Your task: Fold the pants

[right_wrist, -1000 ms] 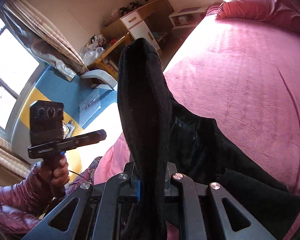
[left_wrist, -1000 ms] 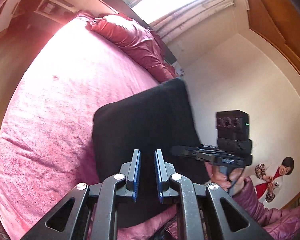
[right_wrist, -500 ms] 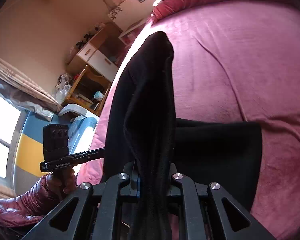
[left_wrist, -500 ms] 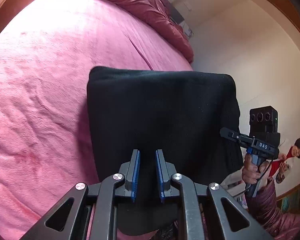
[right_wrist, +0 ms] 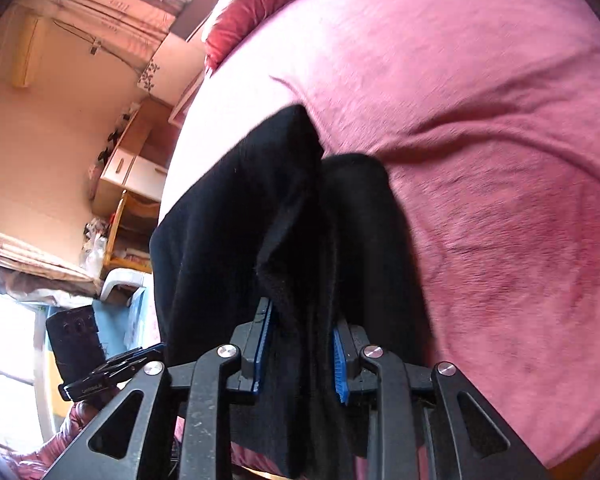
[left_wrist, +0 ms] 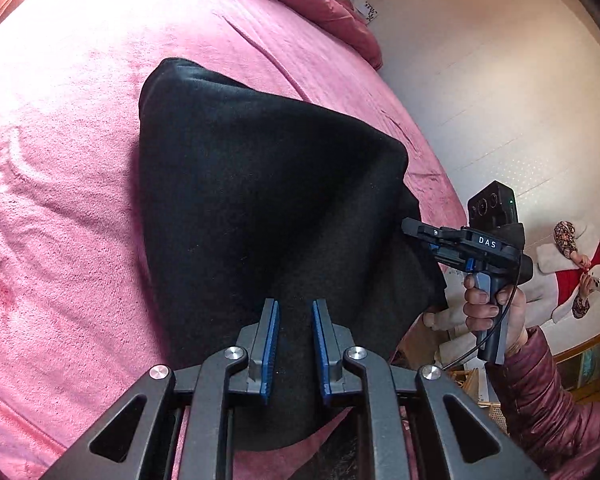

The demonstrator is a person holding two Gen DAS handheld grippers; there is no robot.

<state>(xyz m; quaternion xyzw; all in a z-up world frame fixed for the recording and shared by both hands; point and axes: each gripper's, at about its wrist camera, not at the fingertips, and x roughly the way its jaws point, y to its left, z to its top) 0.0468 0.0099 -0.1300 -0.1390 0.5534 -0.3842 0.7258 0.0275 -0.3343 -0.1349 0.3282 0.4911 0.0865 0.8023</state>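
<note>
**Item: black pants** [left_wrist: 260,208]. Lay in a folded bundle on the pink bedspread [left_wrist: 60,220], near the edge of the bed closest to the person, the far fold resting on the cover and the near edges gathered at the two grippers.

**Left gripper** [left_wrist: 294,344]. Blue pads [left_wrist: 270,348] stood a narrow gap apart and were opening. Black cloth lay beneath and between them; no pinch was visible, so it read as released or nearly so.

**Right gripper** [right_wrist: 300,356]. Jaws were opening. A thick hanging fold of the pants sat between the pads [right_wrist: 262,344]; the cloth touched the left pad, but whether it was pressed firmly could not be told. In the left wrist view this gripper appeared at the bundle's right edge, gripped by the person's hand [left_wrist: 488,304] in a maroon padded sleeve [left_wrist: 540,392].

**Step in hand (judged).** The folded half appeared to have been laid over onto the bed, and both grippers were letting go: the end of one fold.

**Next move (judged).** It called for drawing both grippers back clear without dragging the cloth, then either smoothing the bundle or taking a fresh edge for a further fold. The fold caught in the right jaws risked being pulled askew.

**Containers.** A wooden dresser [right_wrist: 128,168] with white drawers stood beyond the bed; its contents were too small to tell. None in use for the task.

**Other.** Red pillow [left_wrist: 312,4] at the head of the bed.
</note>
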